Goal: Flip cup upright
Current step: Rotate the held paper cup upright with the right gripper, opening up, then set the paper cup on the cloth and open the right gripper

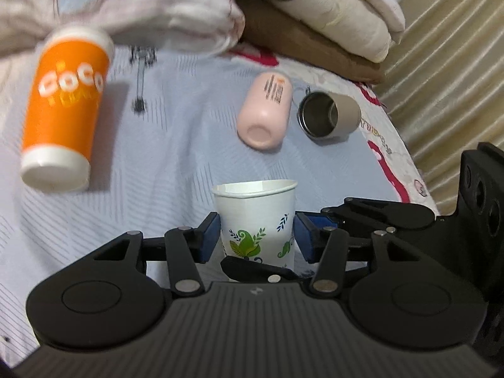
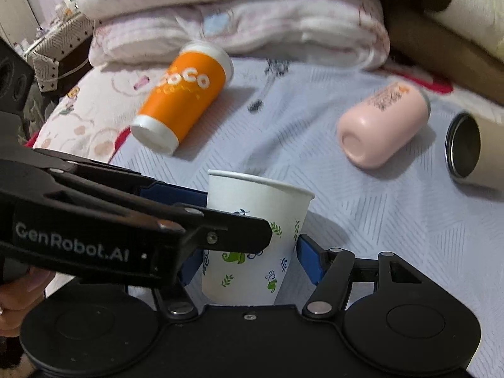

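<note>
A white paper cup [image 1: 256,220] with green leaf prints stands upright, mouth up, on the pale blue bedsheet; it also shows in the right wrist view [image 2: 255,239]. My left gripper [image 1: 256,236] has its blue pads on both sides of the cup, left pad touching, right pad very near. My right gripper [image 2: 249,258] also straddles the cup; a small gap shows beside its right pad [image 2: 310,261]. The left gripper's arm [image 2: 132,220] crosses in front of the cup and hides the right gripper's left pad.
An orange Coco cup [image 1: 63,113] lies on its side at the left. A pink bottle [image 1: 264,113] and a beige steel-lined tumbler [image 1: 329,115] lie on their sides farther back. Folded quilts [image 1: 151,9] and pillows [image 1: 343,9] line the far edge. The bed's edge runs along the right.
</note>
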{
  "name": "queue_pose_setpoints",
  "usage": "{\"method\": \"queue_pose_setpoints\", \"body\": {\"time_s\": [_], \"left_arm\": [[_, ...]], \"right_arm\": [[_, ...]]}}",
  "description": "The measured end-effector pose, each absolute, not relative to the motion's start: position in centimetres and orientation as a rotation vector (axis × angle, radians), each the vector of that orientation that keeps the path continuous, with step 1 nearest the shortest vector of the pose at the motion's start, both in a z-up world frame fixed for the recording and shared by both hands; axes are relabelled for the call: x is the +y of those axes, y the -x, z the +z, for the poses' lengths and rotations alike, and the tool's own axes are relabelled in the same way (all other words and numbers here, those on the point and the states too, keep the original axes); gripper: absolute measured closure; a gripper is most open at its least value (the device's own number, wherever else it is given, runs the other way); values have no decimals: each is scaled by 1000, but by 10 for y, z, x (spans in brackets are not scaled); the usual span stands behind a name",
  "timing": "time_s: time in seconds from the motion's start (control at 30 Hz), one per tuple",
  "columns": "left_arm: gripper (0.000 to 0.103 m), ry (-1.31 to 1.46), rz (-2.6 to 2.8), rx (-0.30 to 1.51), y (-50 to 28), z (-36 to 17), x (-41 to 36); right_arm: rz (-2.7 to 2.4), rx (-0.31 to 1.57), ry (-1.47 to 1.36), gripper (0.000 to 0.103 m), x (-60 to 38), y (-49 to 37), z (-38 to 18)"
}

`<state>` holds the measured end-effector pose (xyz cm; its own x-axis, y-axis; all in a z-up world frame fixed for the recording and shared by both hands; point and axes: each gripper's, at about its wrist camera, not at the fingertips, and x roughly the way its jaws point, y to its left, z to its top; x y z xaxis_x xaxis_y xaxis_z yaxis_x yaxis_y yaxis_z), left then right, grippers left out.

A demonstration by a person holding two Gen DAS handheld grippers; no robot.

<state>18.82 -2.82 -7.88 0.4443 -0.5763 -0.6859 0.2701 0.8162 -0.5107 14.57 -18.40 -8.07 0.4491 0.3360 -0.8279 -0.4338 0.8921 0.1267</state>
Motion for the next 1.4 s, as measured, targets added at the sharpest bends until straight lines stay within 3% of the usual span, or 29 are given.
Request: {"method": "queue_pose_setpoints", "body": {"time_s": [0.17,0.6,0.9,1.07,1.2,1.4], "left_arm": [[53,280,-520,861,-181,-69,-19],[53,142,-520,658,-168,-77,-35],[54,65,-523,628,-159,-85,-57],[48,103,-515,689,-161,-88,-55],[46,67,-471,697,-157,-88,-53],[41,118,-437,740,-142,-84,-43]], "right_arm": [[519,826,64,34,-185,-143,-79],[489,416,339,34,-173,-135,-105],[461,402,290,34,-189,-139,-120],[452,409,279,35,-190,-134,-122],[435,426,269,18,-192,-131,-122],[427,455,230,17,-202,-126,-121]]}}
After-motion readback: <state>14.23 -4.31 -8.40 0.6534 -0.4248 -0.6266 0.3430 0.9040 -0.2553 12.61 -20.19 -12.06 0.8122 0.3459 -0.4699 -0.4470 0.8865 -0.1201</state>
